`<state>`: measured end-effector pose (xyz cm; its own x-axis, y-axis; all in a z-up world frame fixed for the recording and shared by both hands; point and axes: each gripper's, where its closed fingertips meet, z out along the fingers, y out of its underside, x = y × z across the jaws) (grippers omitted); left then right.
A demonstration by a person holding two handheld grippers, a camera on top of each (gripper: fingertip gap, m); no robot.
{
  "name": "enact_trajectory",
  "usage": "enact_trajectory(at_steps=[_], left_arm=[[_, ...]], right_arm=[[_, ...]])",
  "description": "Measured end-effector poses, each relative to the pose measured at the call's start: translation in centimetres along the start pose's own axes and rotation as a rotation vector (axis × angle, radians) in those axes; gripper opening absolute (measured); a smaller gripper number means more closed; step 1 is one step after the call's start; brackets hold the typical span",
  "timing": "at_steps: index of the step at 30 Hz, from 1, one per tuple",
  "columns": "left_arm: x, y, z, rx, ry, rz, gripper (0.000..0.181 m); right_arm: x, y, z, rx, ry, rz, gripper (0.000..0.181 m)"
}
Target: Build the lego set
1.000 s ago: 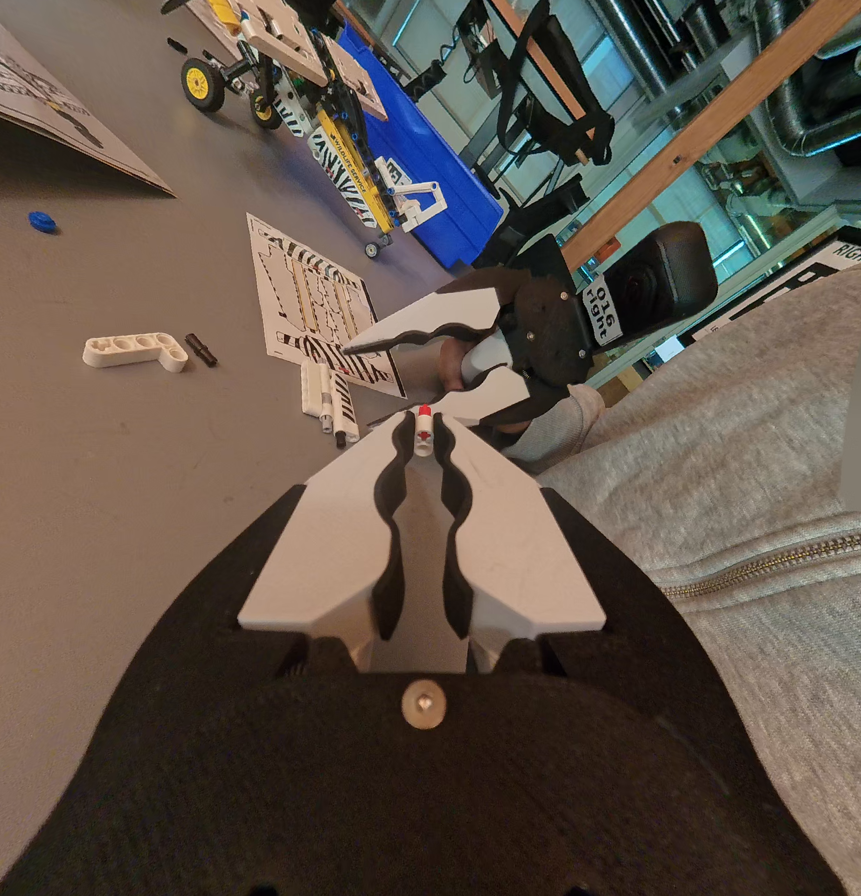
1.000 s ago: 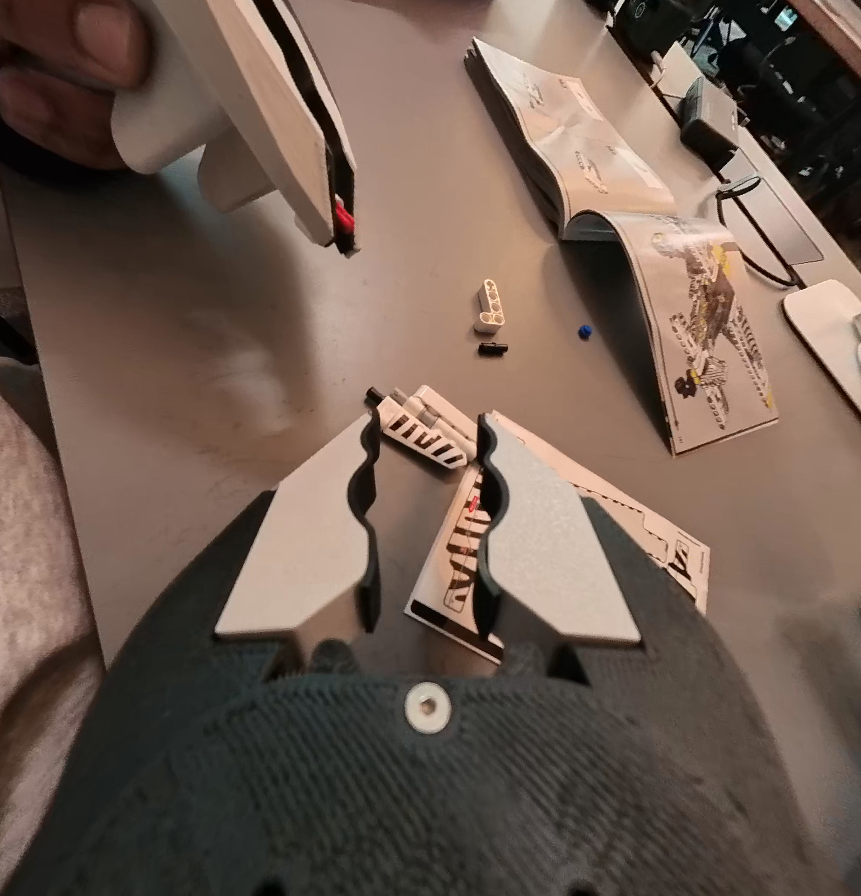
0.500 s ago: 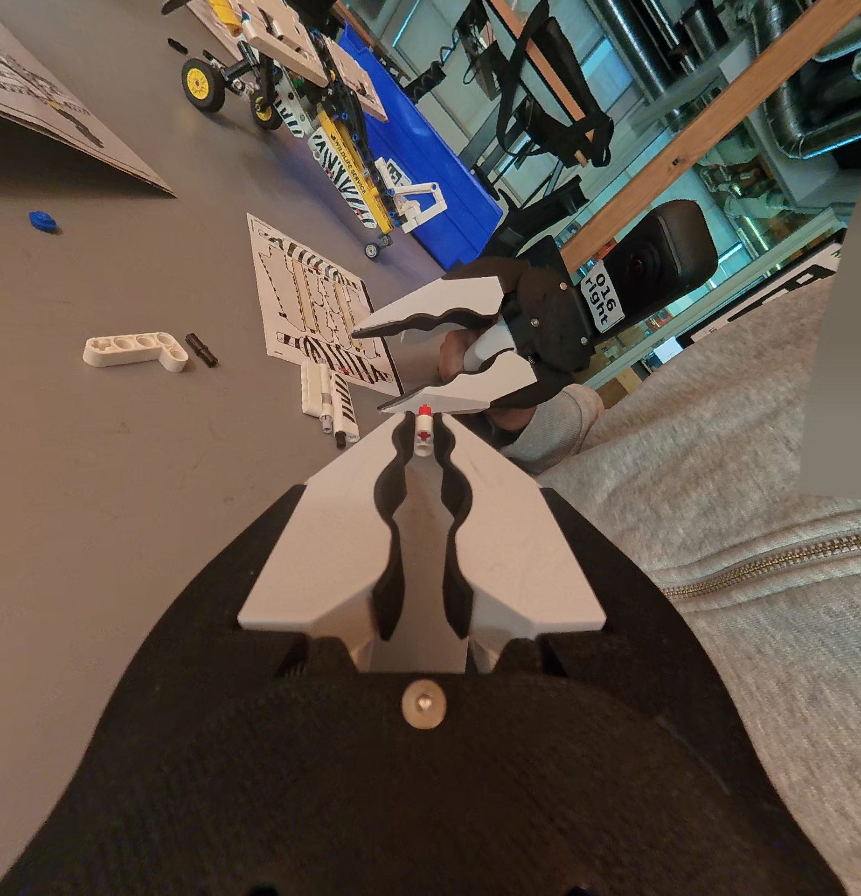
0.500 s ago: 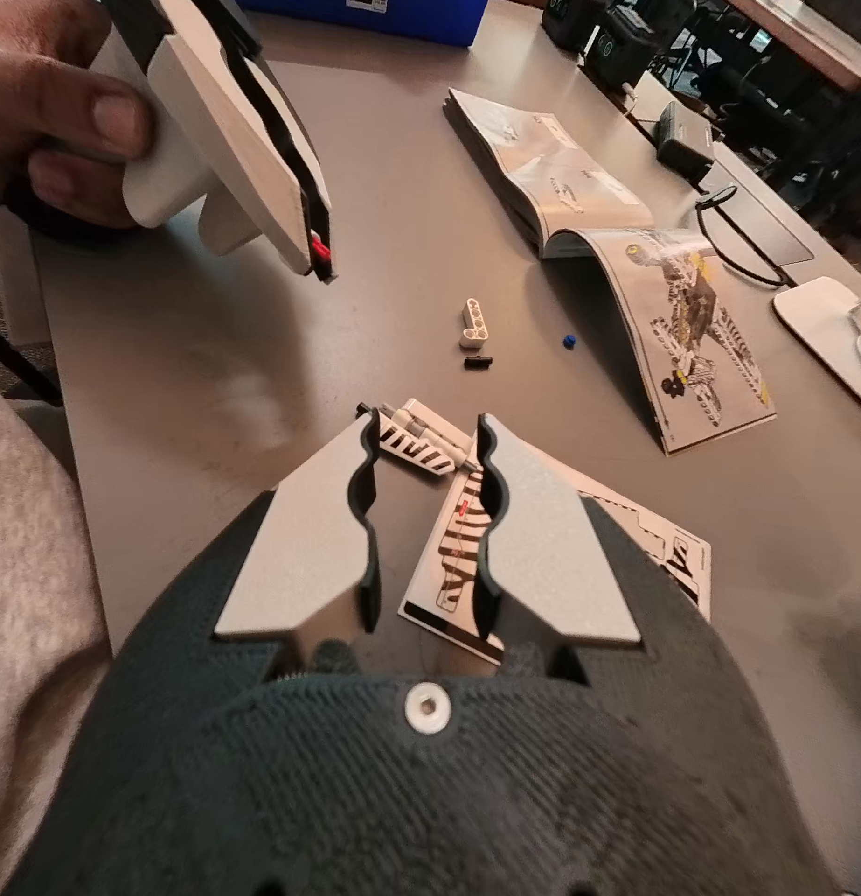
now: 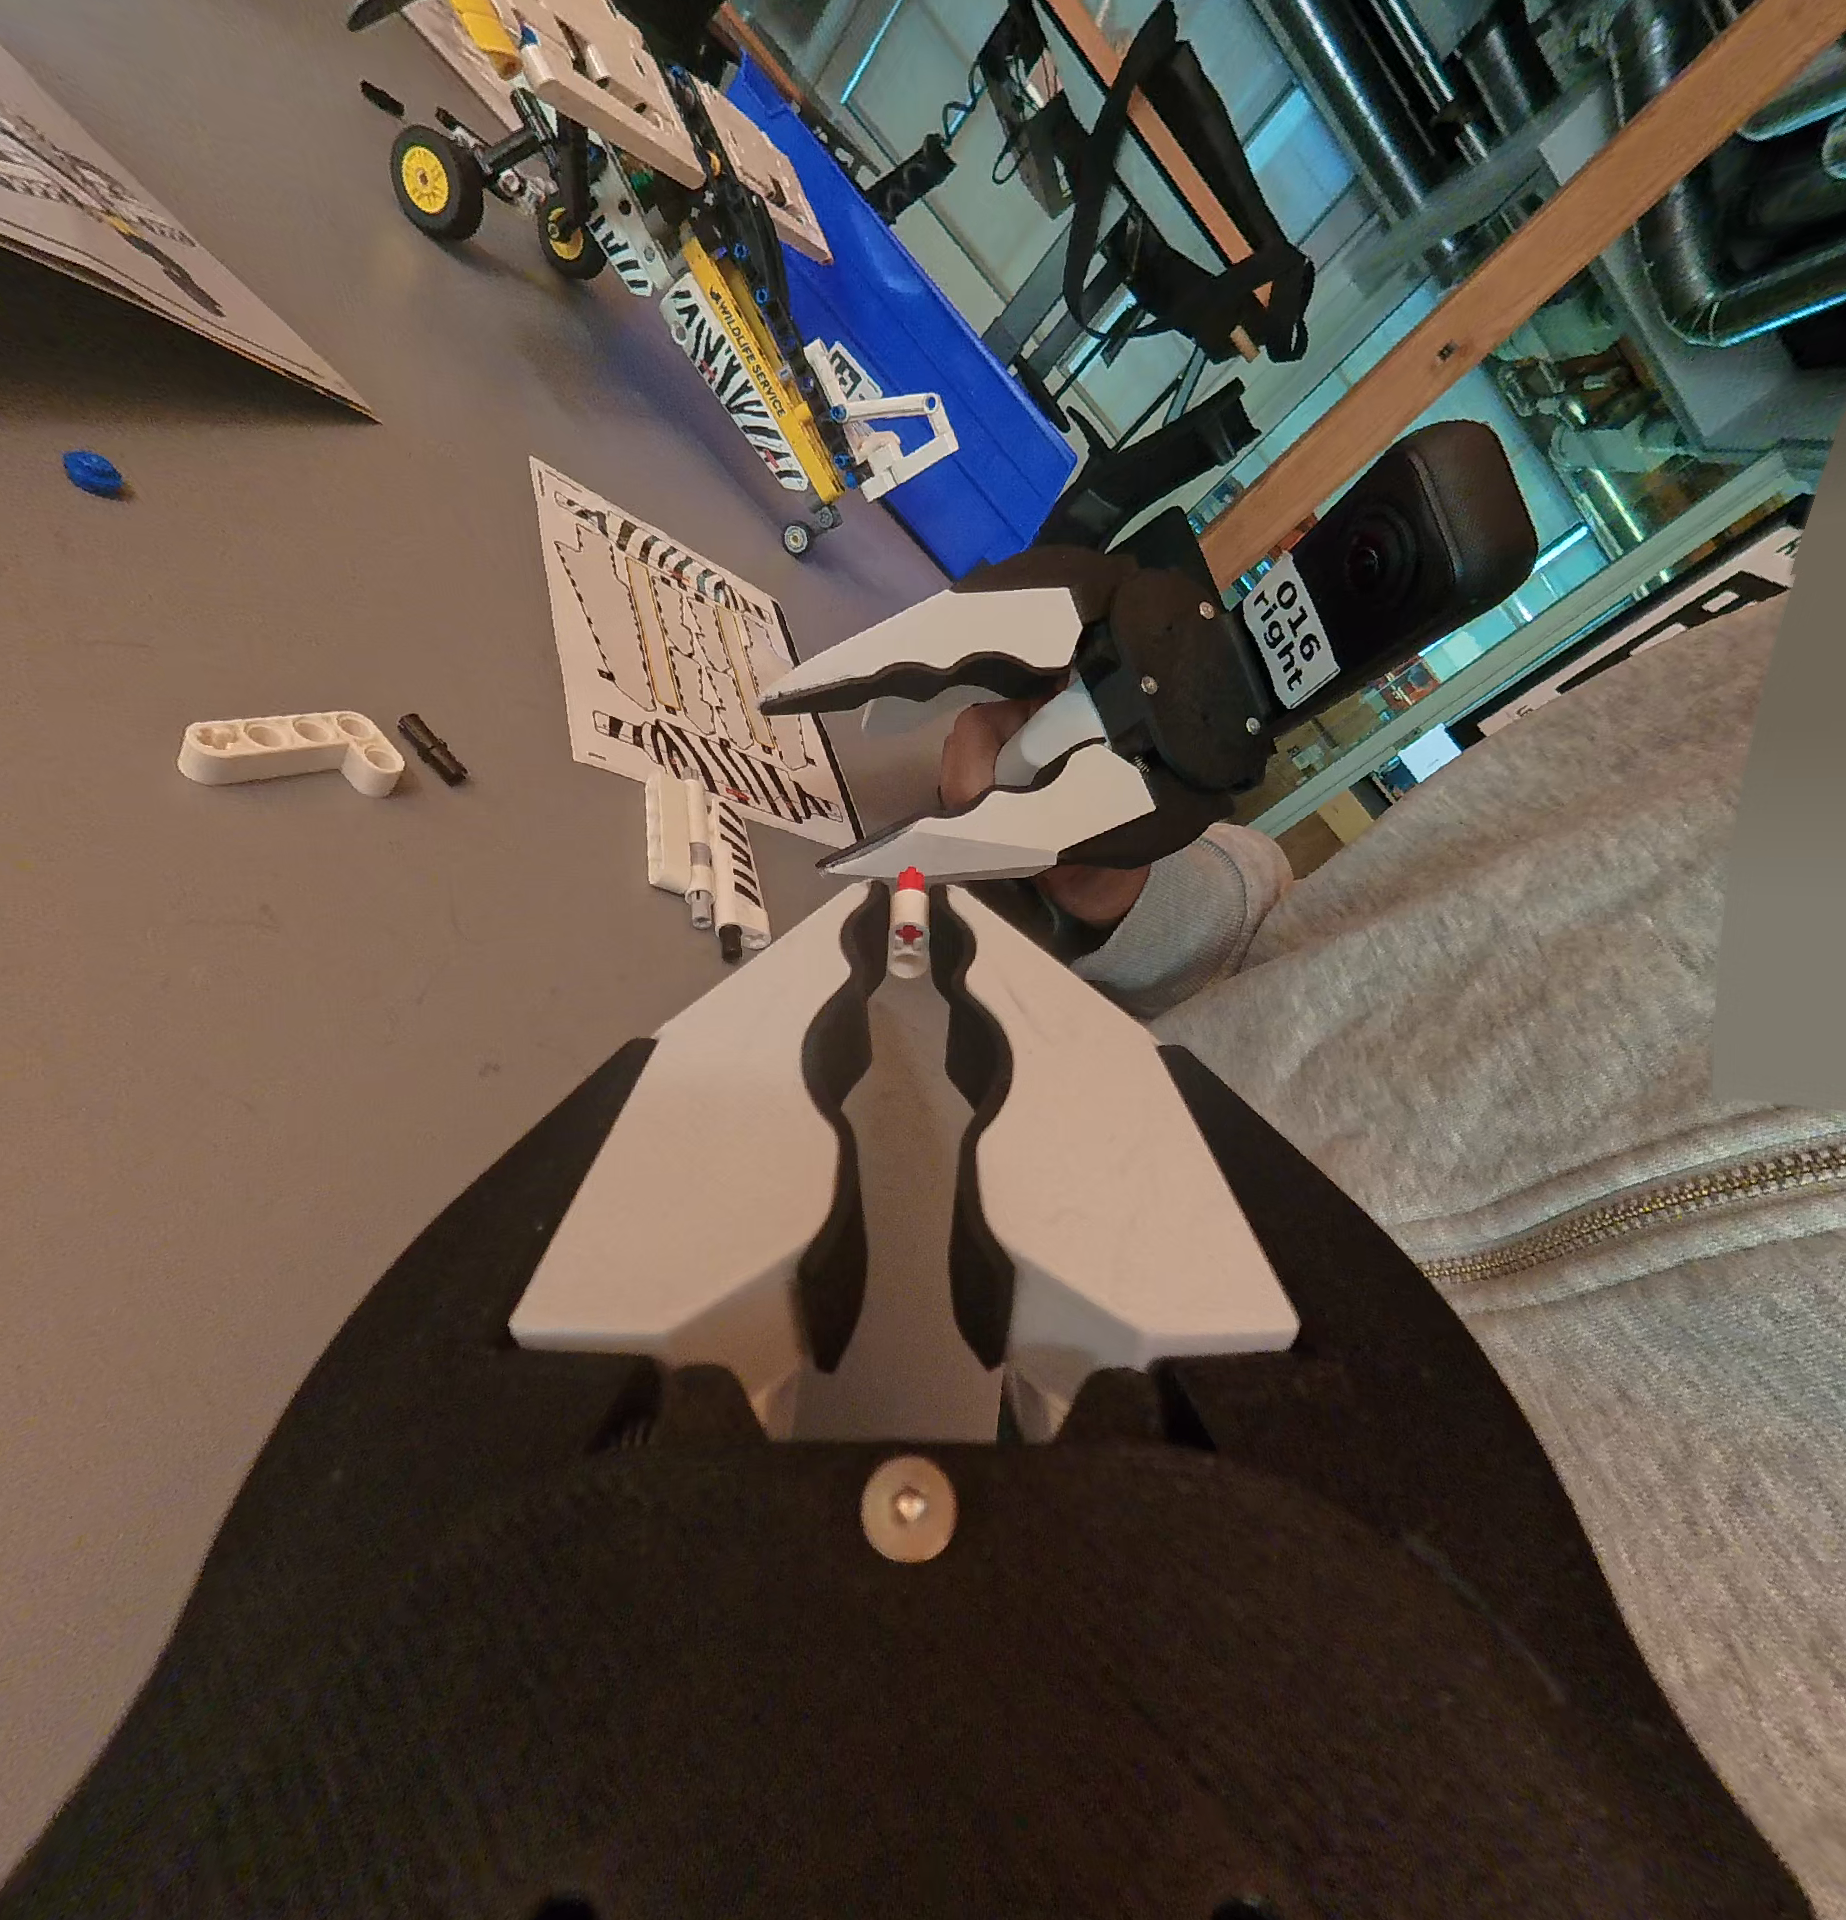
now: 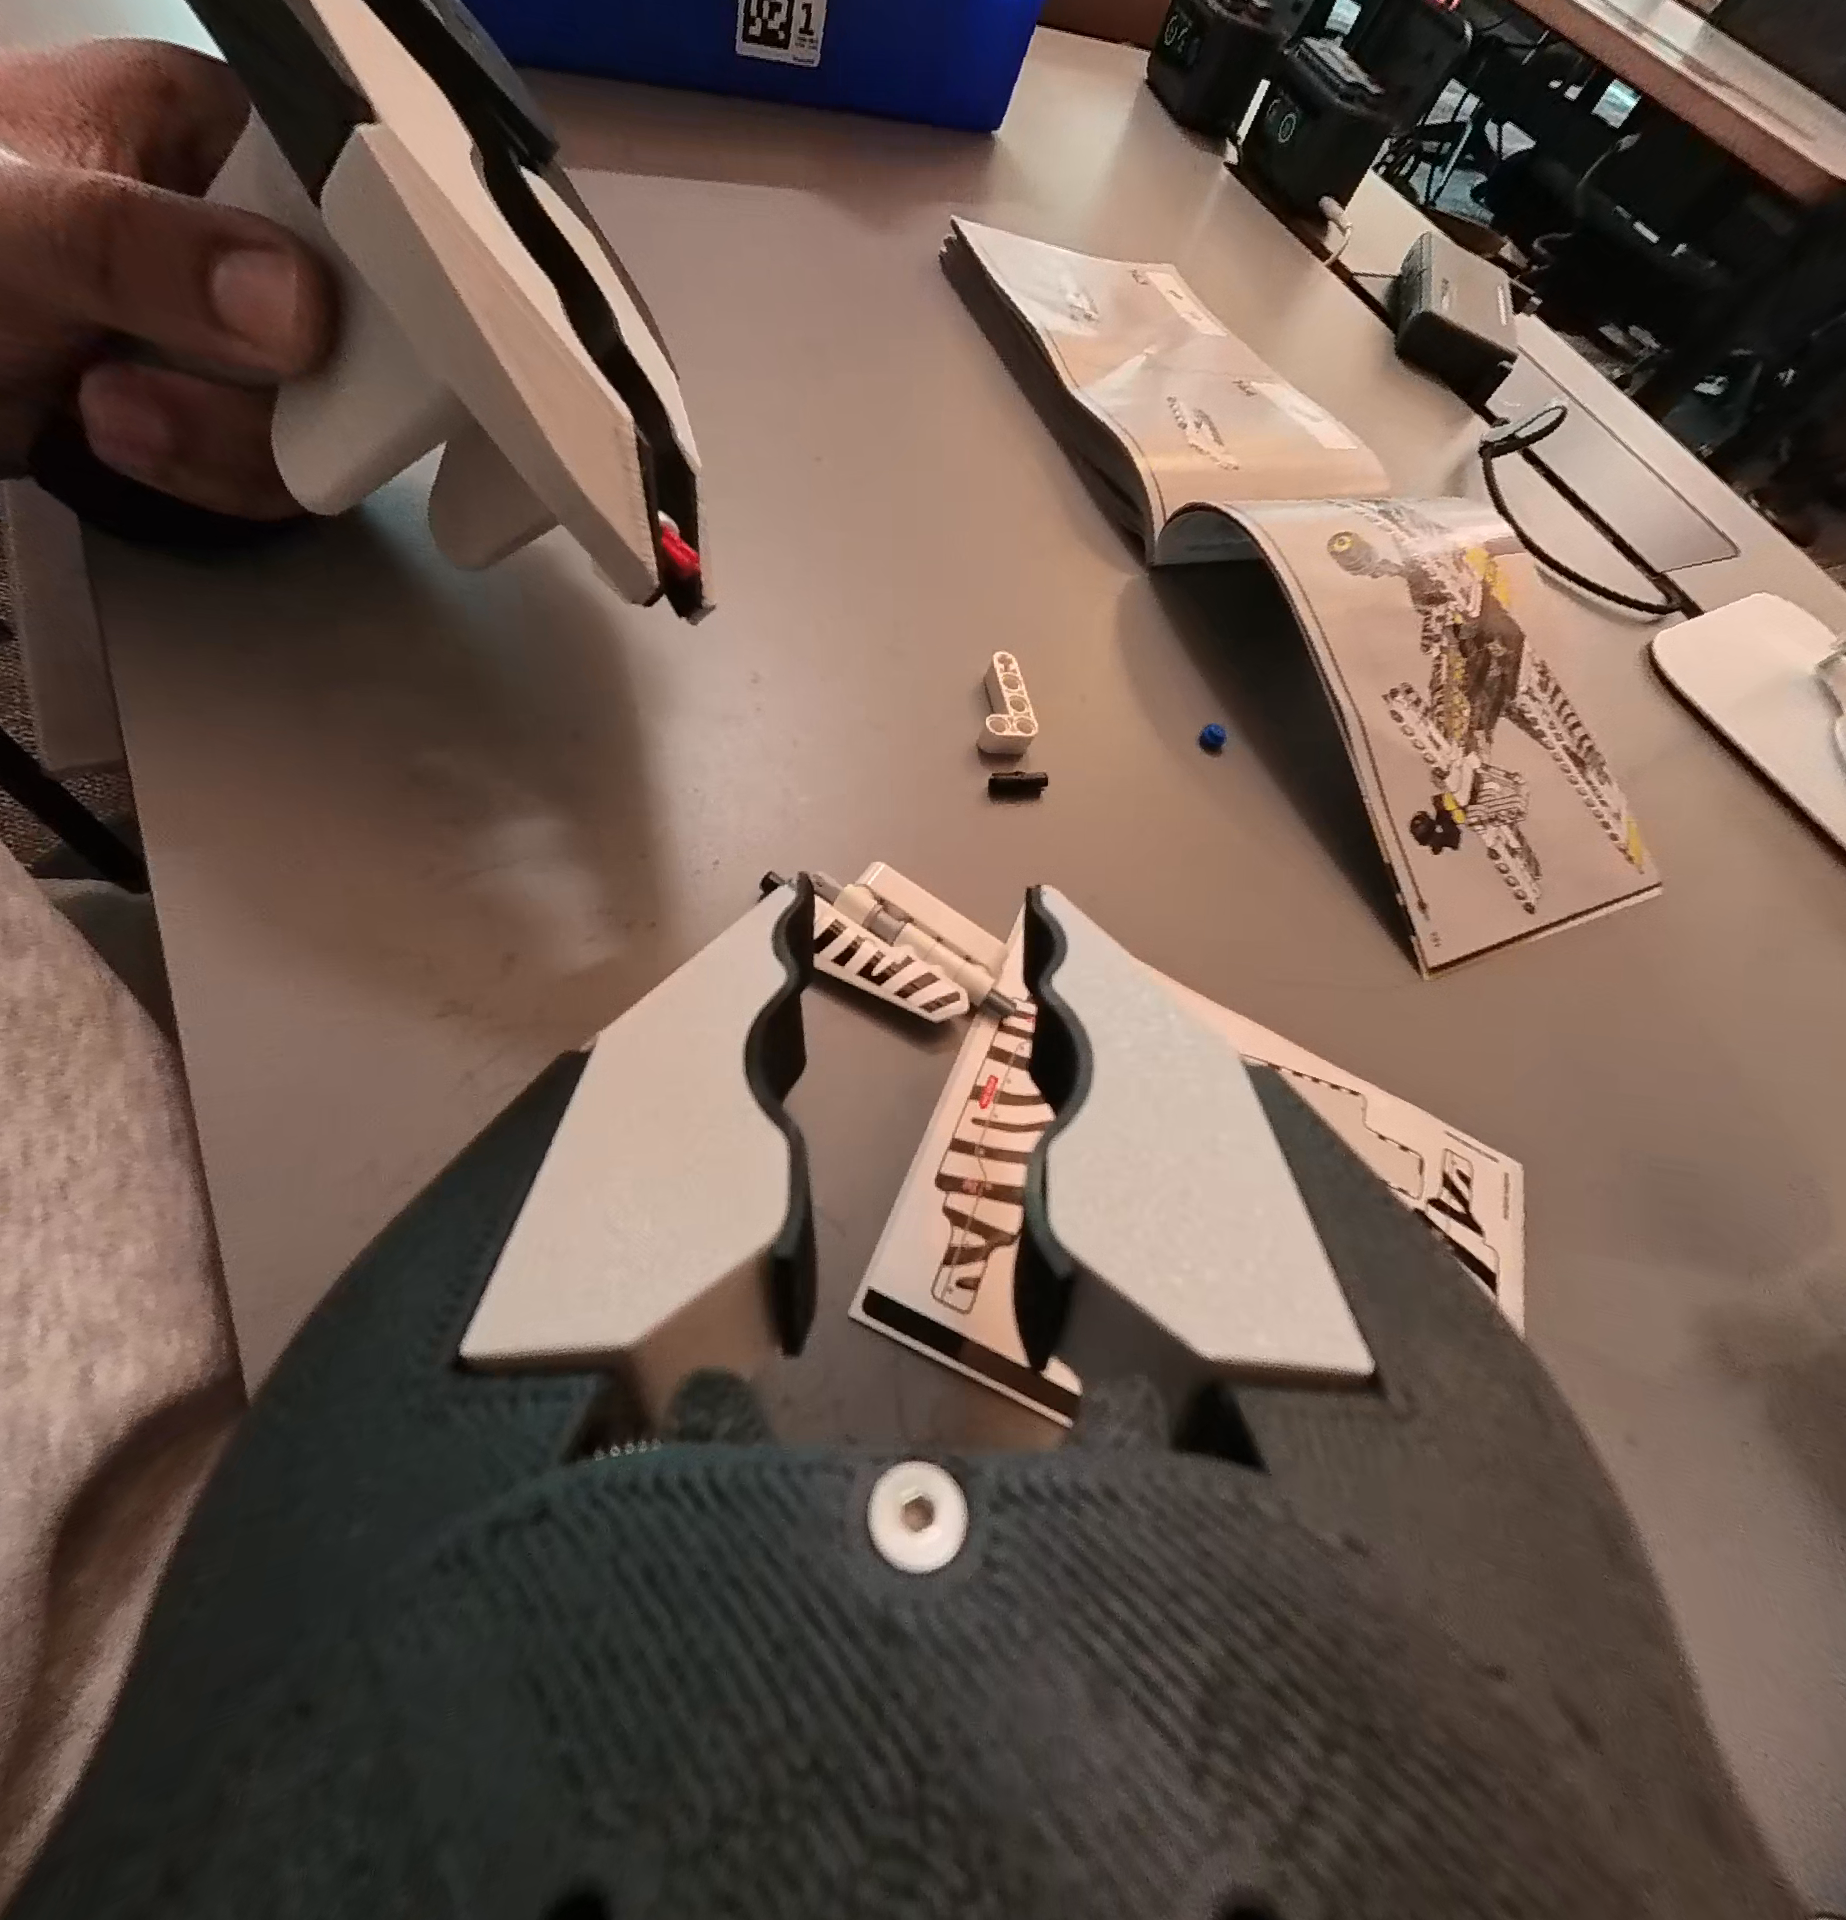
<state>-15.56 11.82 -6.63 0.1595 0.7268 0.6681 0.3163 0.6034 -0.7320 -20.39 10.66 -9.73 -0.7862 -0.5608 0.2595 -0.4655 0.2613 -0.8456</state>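
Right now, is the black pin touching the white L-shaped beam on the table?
Apart. The right wrist view shows bare table between the black pin and the white L-shaped beam; the left wrist view shows the same gap.

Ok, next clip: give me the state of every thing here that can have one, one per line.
left tool: shut on white connector with red pin
white connector with red pin: held off the table
right tool: open, empty
instruction booklet: lying open
sticker sheet: flat, partly used
zebra-striped piece: lying loose
white L-beam: loose
black pin: loose
vehicle model: partly built

grey table (image 6: 846, 436), wooden beam (image 5: 1521, 270), metal ducts (image 5: 1729, 187)
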Motion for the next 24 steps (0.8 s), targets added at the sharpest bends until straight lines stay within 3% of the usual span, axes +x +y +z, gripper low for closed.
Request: enact_trajectory(at_steps=[24], left_arm=[[0.01, -0.09, -0.08, 0.008, 0.002, -0.003, 0.004]], right_arm=[[0.24, -0.38, -0.3, 0.029, 0.007, 0.013, 0.04]])
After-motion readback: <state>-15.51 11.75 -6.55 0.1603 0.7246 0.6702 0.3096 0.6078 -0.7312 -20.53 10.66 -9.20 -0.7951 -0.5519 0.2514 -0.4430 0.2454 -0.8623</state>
